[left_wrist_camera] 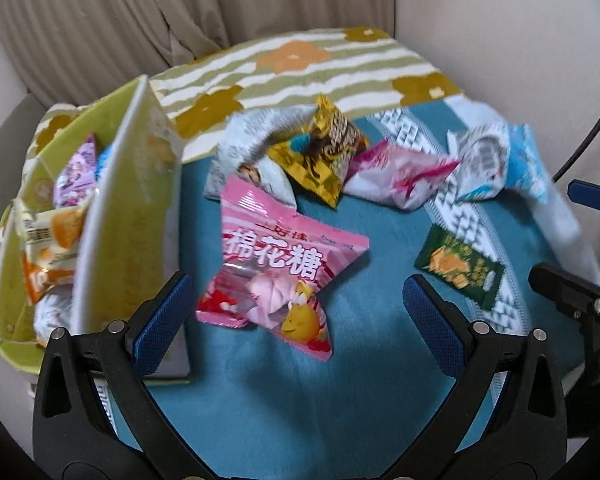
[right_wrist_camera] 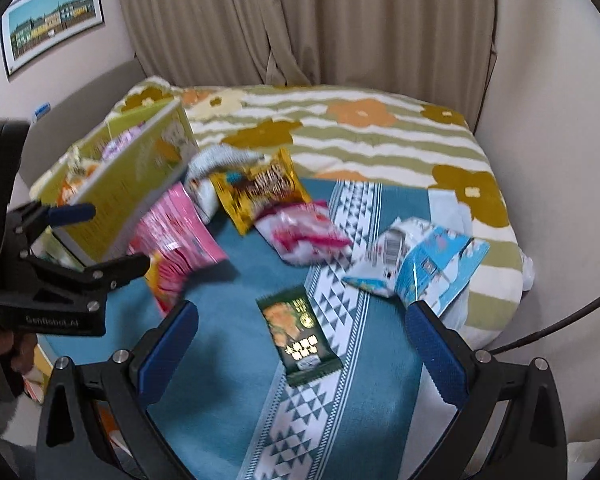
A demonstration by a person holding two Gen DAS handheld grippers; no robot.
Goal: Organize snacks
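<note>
A green box at the left holds several snack packs; it also shows in the right wrist view. Loose on the blue cloth lie a pink marshmallow bag, a yellow pack, a pink-white pack, a blue-white pack and a dark green pack. My left gripper is open and empty, just above the pink bag. My right gripper is open and empty, with the dark green pack between its fingers' line of sight.
The blue cloth with a white patterned band lies on a flowered bedspread. Curtains hang behind. The left gripper shows at the left of the right wrist view, near the box.
</note>
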